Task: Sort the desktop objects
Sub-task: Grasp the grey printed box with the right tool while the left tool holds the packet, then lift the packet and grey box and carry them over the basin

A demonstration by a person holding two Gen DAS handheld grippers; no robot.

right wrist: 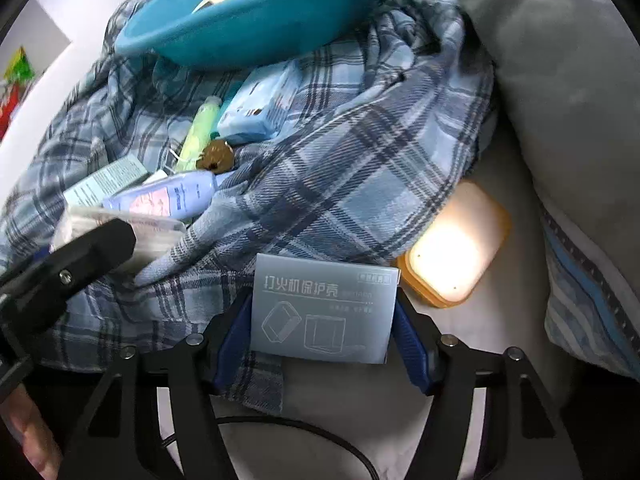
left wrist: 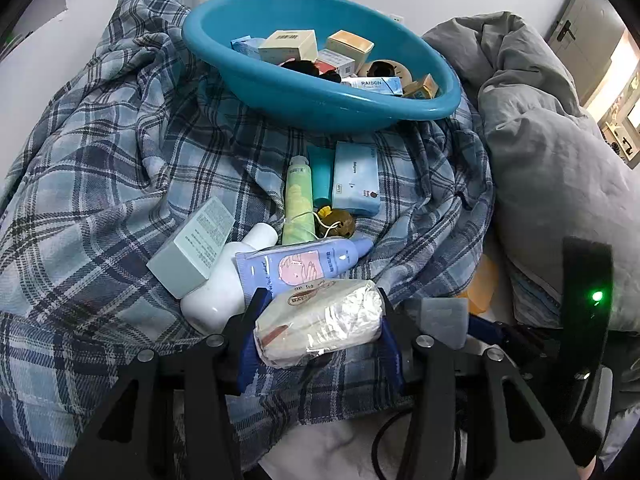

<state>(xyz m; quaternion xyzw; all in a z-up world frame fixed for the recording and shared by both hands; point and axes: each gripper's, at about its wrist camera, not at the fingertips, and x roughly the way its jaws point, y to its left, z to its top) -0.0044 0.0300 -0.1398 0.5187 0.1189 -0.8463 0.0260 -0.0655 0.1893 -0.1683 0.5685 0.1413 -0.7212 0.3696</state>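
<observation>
My left gripper (left wrist: 320, 320) is shut on a plastic-wrapped white packet (left wrist: 318, 322), held just above the plaid blanket (left wrist: 92, 168). My right gripper (right wrist: 322, 316) is shut on a flat grey box with Chinese print (right wrist: 322, 312); this box also shows in the left wrist view (left wrist: 444, 316). A teal basin (left wrist: 320, 96) with several small boxes stands at the back, also in the right wrist view (right wrist: 248, 28). Between it and me lie a lavender tube (left wrist: 300, 264), a white bottle (left wrist: 224, 292), a grey-green box (left wrist: 192, 248), a green tube (left wrist: 298, 200), a teal tube (left wrist: 322, 176), a light blue box (left wrist: 356, 178) and a brown ball (left wrist: 338, 222).
A grey duvet (left wrist: 552, 152) is heaped on the right. An orange-rimmed glowing case (right wrist: 452, 248) lies on the sheet beside the blanket's edge. A black cable (right wrist: 320, 436) runs under my right gripper. The left gripper (right wrist: 72, 260) shows at the left of the right wrist view.
</observation>
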